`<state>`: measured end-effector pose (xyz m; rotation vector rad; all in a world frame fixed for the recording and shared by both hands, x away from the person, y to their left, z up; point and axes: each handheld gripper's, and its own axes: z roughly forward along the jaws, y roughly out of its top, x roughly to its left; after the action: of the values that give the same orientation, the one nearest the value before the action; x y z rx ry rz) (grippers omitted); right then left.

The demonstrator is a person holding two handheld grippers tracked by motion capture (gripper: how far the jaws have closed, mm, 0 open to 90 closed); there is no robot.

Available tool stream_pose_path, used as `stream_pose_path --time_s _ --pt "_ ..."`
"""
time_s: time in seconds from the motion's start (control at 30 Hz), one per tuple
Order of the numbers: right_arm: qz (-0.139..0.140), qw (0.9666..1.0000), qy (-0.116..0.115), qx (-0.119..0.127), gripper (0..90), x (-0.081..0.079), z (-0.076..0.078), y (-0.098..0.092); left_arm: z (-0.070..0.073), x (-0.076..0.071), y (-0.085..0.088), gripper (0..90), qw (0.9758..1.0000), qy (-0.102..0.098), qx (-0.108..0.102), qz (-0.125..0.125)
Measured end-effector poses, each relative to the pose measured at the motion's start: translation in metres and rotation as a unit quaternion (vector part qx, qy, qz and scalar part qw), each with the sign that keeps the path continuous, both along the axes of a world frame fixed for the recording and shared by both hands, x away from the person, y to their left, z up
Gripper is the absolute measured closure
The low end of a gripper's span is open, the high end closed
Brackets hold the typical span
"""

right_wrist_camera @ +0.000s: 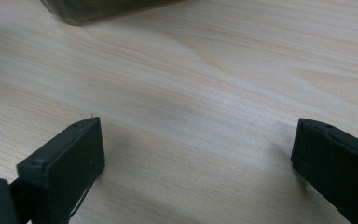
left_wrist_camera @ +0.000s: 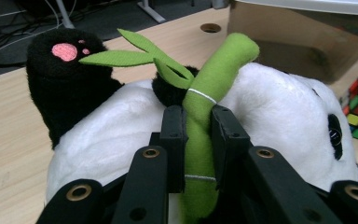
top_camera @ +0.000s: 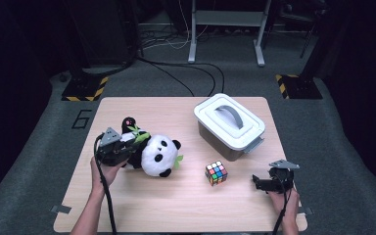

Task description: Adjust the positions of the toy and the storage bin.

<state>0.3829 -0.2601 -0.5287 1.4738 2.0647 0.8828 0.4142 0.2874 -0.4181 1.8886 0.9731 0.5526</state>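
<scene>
Panda toy (top_camera: 154, 154) is already gripped: left tool (left_wrist_camera: 196, 140) pinches its green bamboo stalk (left_wrist_camera: 205, 116); lifting remains, I judge. Right tool (right_wrist_camera: 193, 163) waits spread over table (right_wrist_camera: 205, 70).

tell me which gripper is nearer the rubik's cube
Right. The right gripper sits open just right of the rubik's cube; the left gripper is farther left, shut on the plush panda's bamboo stalk.

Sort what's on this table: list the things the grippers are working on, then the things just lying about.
In hand:
- panda plush, lying on the table
- its green bamboo stalk, clamped in the left gripper

Lying about:
- puzzle cube, untouched
- lidded grey bin, lid on
- right gripper, jaws apart over bare wood, holding nothing
</scene>
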Motion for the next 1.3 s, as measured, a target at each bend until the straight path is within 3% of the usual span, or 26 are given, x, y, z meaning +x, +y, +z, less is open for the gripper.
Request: stream_pose_path --time_s 0.3,0.7,1.1,1.3 --pt "-0.001 1.0 0.001 0.001 1.9 0.0 0.0 0.0 -0.005 0.02 0.009 76.7 0.9992 0.014 -0.02 0.032" --pt "-0.001 1.0 0.001 0.001 2.0 0.0 0.0 0.0 -0.011 0.043 0.016 76.7 0.9971 0.016 -0.037 0.063" --pt "-0.002 1.0 0.001 0.001 2.0 0.0 0.0 0.0 -0.02 0.064 0.02 76.7 0.9945 0.03 -0.05 0.087" --pt "-0.001 1.0 0.001 0.001 2.1 0.0 0.0 0.0 -0.018 0.075 0.017 76.6 0.9946 0.027 -0.043 0.09"
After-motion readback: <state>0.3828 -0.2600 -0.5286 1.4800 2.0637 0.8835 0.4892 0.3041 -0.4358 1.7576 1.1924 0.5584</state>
